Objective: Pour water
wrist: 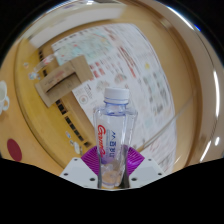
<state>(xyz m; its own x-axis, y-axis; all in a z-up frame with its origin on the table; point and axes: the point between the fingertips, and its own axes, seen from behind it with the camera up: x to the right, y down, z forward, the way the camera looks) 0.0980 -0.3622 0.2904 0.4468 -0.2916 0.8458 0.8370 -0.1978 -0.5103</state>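
A clear plastic water bottle (113,130) with a white cap and a red and blue label stands upright between my fingers. My gripper (112,163) is shut on the bottle, and its purple pads (91,158) press against the bottle's lower body from both sides. The bottle's base is hidden behind the gripper body. Whether the bottle rests on the table or hangs above it cannot be told. No cup or other vessel shows.
Beyond the bottle lies a wooden table (40,130) covered partly by a large white printed sheet (125,65). A brown cardboard box (58,88) sits to the left of the bottle, with small dark items beside it.
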